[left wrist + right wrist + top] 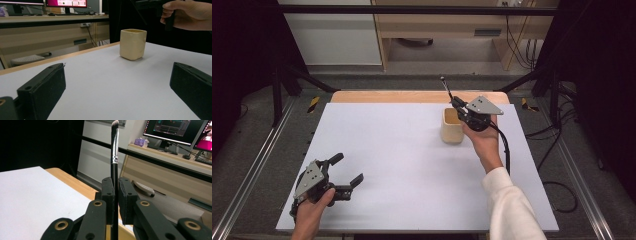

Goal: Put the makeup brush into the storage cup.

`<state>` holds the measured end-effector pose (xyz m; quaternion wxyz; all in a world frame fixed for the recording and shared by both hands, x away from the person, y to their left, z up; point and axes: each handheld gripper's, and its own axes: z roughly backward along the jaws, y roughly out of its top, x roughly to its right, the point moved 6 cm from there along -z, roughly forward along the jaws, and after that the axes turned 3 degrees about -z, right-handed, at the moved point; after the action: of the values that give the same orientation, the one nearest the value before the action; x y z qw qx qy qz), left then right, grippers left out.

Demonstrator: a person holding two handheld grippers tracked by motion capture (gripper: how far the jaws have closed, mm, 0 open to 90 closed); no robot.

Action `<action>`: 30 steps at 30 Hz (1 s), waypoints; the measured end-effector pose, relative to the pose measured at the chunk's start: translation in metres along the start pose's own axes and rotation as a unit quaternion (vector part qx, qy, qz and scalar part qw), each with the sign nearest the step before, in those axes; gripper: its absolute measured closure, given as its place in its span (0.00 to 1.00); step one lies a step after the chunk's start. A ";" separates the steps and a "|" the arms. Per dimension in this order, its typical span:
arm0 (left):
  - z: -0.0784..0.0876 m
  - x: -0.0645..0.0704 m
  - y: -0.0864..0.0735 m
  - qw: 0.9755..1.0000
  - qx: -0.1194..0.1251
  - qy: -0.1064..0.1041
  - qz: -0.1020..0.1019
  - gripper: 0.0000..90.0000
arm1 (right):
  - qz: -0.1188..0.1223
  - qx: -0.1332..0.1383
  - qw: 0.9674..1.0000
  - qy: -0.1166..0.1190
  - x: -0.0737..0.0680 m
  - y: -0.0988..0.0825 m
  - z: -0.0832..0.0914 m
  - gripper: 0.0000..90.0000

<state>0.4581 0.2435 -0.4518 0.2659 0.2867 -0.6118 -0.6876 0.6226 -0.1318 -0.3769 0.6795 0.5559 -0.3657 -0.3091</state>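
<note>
Two tongs are at work: the right tongs [460, 107], clamped on a light, stiff, slim makeup brush [114, 157] low on its slippery handle, hold it above the cup [452, 126] near the tabletop's [412, 165] far edge, while the left tongs [346, 171] gape empty at the near left corner.

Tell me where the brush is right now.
The brush is clamped in the right gripper, bristles up, above the cream cup at the table's far right in the high view.
</note>
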 end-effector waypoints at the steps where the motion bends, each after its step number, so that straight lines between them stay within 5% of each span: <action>1: 0.000 0.000 0.000 1.000 0.000 0.000 0.002 0.00 | 0.002 0.000 1.000 0.001 0.000 0.000 -0.001 0.93; 30: 0.001 -0.004 0.001 1.000 0.008 0.002 0.011 0.00 | -0.014 -0.014 1.000 -0.002 0.004 -0.018 -0.020 0.93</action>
<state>0.4598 0.2473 -0.4507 0.2725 0.2832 -0.6201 -0.6789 0.6419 -0.1279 -0.3962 0.6822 0.5504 -0.3550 -0.3250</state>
